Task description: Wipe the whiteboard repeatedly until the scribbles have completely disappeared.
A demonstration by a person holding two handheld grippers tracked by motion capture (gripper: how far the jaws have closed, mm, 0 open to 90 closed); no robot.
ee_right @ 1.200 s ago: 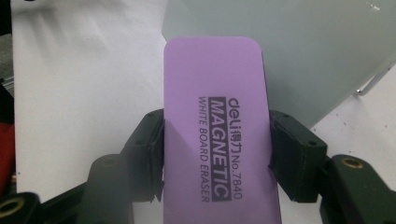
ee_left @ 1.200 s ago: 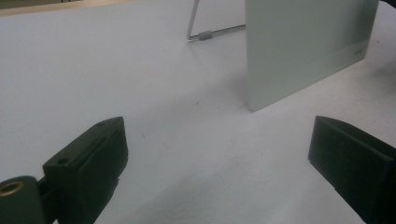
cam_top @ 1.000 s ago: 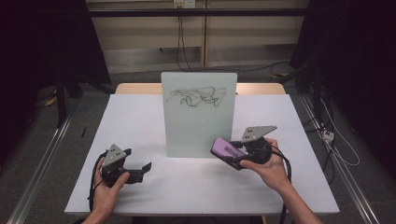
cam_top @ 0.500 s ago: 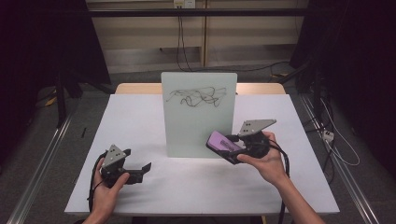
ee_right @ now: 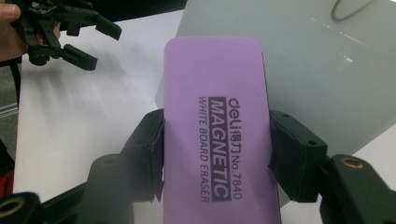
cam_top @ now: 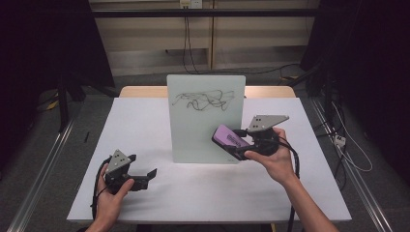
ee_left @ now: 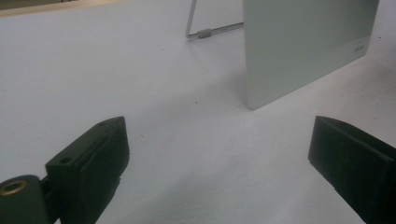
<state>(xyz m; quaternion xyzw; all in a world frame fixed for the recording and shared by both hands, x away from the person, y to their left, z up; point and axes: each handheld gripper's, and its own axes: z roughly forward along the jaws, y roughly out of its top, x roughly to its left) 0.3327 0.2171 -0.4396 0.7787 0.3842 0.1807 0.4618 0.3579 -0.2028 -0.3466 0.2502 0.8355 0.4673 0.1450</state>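
Eraser: a flat purple whiteboard eraser [ee_right: 217, 126] with rounded corners and a smooth matte top, printed in black with "deli", "MAGNETIC", "WHITE BOARD ERASER" and "No.7840". It sat lengthwise between the right gripper's jaws, raised off the table in front of the board's lower right part; from the high view it seemed just short of the glass, though contact there was hard to judge.

Right gripper: the right gripper [cam_top: 241, 145], black with a grey three-cornered plate on top, was clamped on the eraser, its blocky black pads [ee_right: 292, 156] pressed against the two long edges.

Left gripper: the left gripper [cam_top: 145, 178], of the same black make, was held low over the table's front left, well apart from the board. Its jaws stood wide with only bare tabletop between them; the pads [ee_left: 95, 170] were squared, dull blocks.

Board: a pale, glossy rectangular whiteboard [cam_top: 205, 123] with softly rounded corners stood upright near the table's middle, bearing a tangle of thin black scribble [cam_top: 202, 101] across its upper part. A thin metal prop [ee_left: 205, 28] showed behind it in the left gripper view.

Table: a white, smooth, faintly grained top [cam_top: 140, 125], rectangular, with a strip of light wood at the far edge.
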